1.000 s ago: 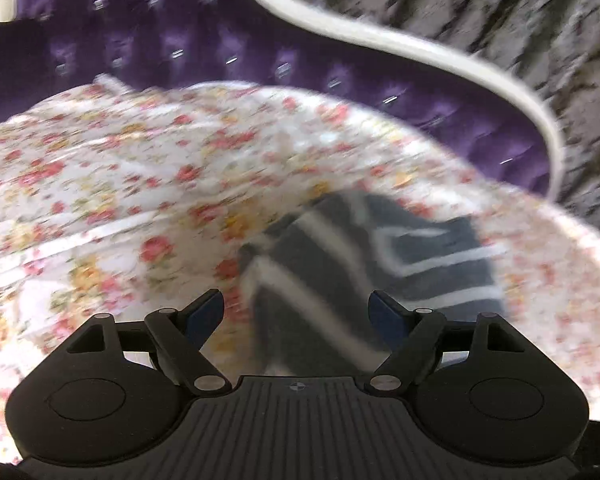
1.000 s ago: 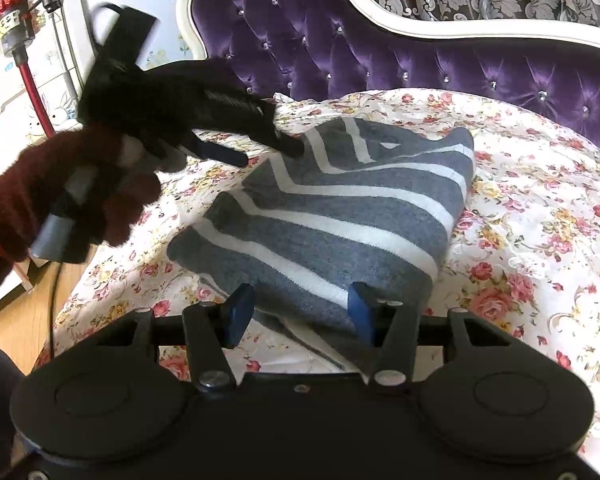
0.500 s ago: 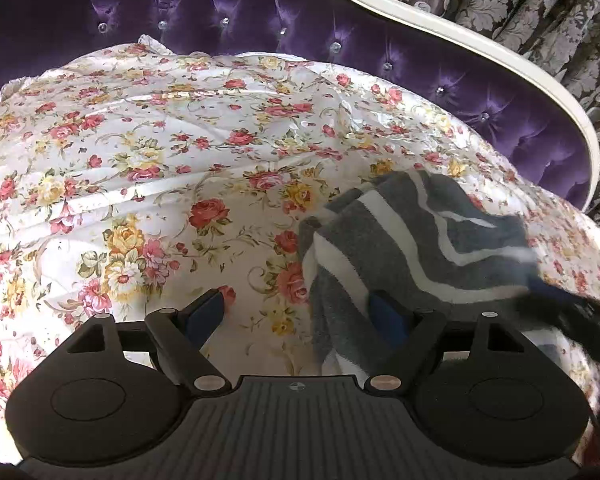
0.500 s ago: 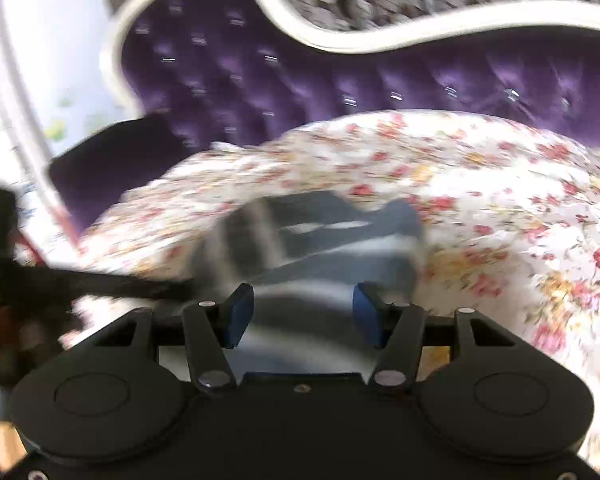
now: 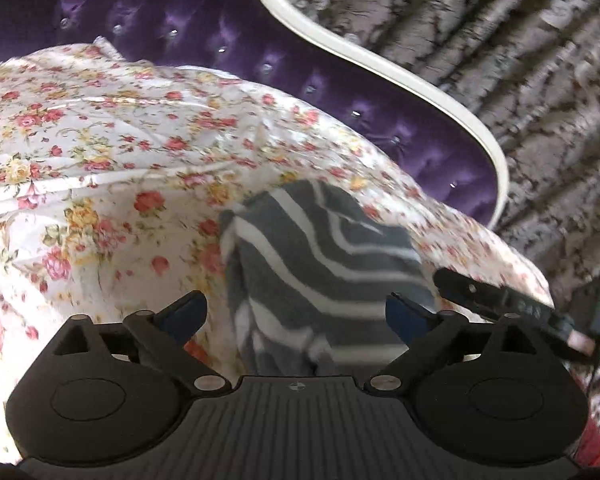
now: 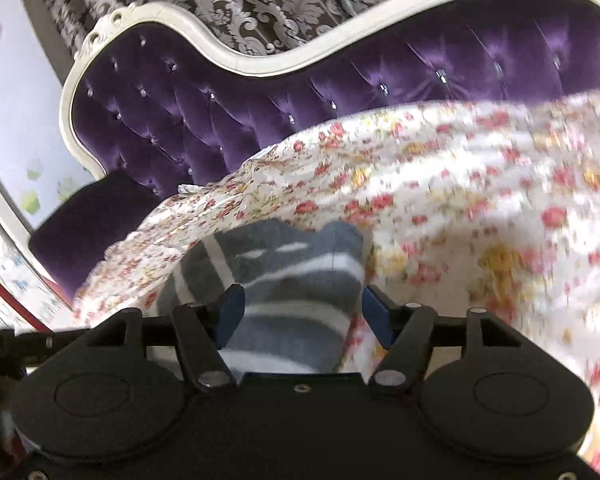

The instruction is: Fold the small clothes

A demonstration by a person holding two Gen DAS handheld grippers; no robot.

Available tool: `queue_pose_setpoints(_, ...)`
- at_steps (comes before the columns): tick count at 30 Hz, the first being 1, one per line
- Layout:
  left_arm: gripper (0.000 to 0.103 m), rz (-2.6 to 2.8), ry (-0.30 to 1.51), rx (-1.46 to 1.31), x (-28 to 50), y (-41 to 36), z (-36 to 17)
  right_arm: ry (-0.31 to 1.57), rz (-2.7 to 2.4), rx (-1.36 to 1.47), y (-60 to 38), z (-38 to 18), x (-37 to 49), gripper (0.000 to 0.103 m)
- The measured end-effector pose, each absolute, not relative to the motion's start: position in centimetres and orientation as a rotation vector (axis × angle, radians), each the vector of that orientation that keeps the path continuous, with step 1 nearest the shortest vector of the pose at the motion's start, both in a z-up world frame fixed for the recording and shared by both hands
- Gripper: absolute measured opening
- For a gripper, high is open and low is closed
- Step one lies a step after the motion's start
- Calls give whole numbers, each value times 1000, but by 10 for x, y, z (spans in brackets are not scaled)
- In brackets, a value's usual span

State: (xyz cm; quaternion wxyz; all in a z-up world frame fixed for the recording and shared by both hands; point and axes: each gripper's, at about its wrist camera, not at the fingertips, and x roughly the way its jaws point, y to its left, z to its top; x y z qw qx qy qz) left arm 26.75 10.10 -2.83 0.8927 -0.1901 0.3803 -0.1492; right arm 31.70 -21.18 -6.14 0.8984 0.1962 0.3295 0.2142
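In the left wrist view the left gripper (image 5: pixel 296 316) has its jaws wide apart and empty, and the sweater (image 5: pixel 324 264) lies just ahead of them, right of frame centre, so it sits nearer the right-hand finger than the left one. Its long axis appears to run from the lower centre of the frame up and away toward the upper right, though blur softens the outline. It rests on the bedspread (image 5: pixel 100 160), a floral sheet filling the left and middle of the frame, with the purple headboard (image 5: pixel 188 28) across the top. At the right edge part of the right gripper (image 5: pixel 504 308) shows close beside the sweater. In the right wrist view the right gripper (image 6: pixel 303 314) also stands with jaws apart, and the sweater (image 6: pixel 284 280) fills the gap between them at lower centre; whether the pads touch it I cannot tell. The right gripper looks the nearer. The sweater is grey with white stripes, a compact, thick bundle, apparently already folded.
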Motion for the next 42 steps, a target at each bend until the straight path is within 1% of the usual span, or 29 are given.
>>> queue_pose_setpoints(1, 98, -316, 787, -389, 260, 99, -29, 690, 447, 420, -214, -63, 315, 70)
queue_pose_setpoints(3, 99, -322, 794, -394, 246, 99, -34, 708, 456, 426, -214, -67, 312, 75)
queue_pose_setpoints(4, 100, -324, 807, -403, 242, 99, -38, 714, 461, 425, -214, -69, 311, 76)
queue_pose_setpoints(5, 103, -331, 829, -418, 237, 99, -43, 718, 468, 425, -214, -71, 309, 76)
queue_pose_setpoints(11, 103, -377, 899, -441, 237, 88, -57, 742, 497, 445, -209, -79, 310, 76)
queue_pose_setpoints(22, 103, -426, 934, -512, 263, 66, -67, 734, 559, 527, -203, -93, 328, 78)
queue_pose_setpoints(26, 100, -430, 920, -556, 267, 65, -69, 730, 574, 559, -202, -95, 336, 77)
queue_pose_setpoints(27, 97, -426, 922, -568, 267, 66, -69, 730, 575, 558, -201, -94, 337, 69)
queue_pose_setpoints(28, 77, -416, 924, -568, 266, 67, -68, 731, 571, 548, -201, -93, 337, 62)
queue_pose_setpoints(29, 55, -401, 928, -555, 266, 68, -68, 736, 559, 529, -200, -93, 338, 49)
queue_pose_setpoints(30, 48, -394, 928, -540, 266, 69, -67, 740, 544, 505, -199, -92, 337, 40)
queue_pose_setpoints(32, 37, -419, 903, -552, 264, 71, -65, 736, 538, 480, -199, -88, 335, 34)
queue_pose_setpoints(35, 34, -443, 872, -561, 258, 70, -56, 731, 525, 476, -202, -75, 329, 28)
queue_pose_setpoints(42, 33, -535, 878, -591, 217, 52, -44, 757, 506, 464, -220, -43, 288, 27)
